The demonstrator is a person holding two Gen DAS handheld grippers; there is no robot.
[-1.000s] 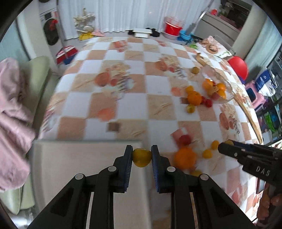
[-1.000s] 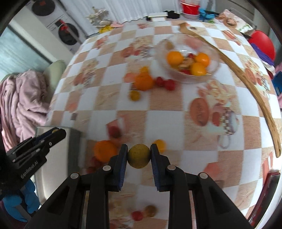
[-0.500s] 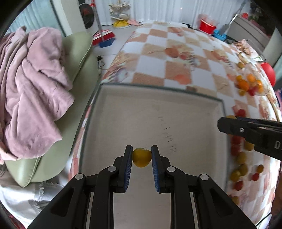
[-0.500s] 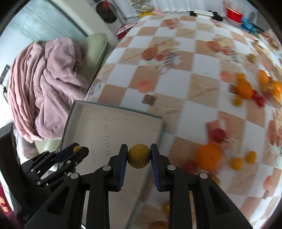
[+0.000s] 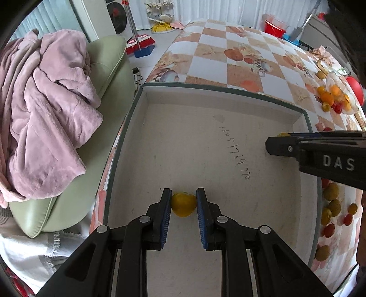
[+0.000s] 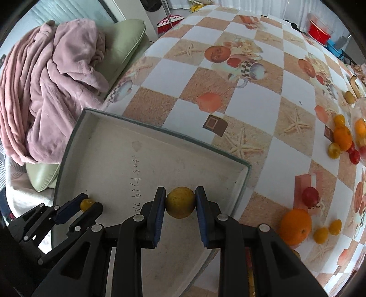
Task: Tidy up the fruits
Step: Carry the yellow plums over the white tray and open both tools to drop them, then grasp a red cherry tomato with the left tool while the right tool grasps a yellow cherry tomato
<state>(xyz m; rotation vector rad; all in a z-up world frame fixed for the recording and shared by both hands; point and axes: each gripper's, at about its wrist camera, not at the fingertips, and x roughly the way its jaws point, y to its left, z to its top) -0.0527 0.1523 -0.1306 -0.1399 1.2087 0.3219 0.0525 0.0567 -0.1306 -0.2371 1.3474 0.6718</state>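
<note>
Sideways, right claw reads "DAS".

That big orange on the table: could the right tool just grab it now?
Probably not yet. The right tool is already shut on a yellow-green fruit over the tray; the orange lies uncovered beside it, so it must let go first.

Pink fleece blanket heaped on a pale green cushion, left of the table. Checkered tablecloth printed with starfish, fruit and cups. Red broom with blue dustpan upright on the floor beyond the cushion. Red bucket at far right on the floor; white curtain behind. Red ball-like object at the table's right edge, partly hidden.
</note>
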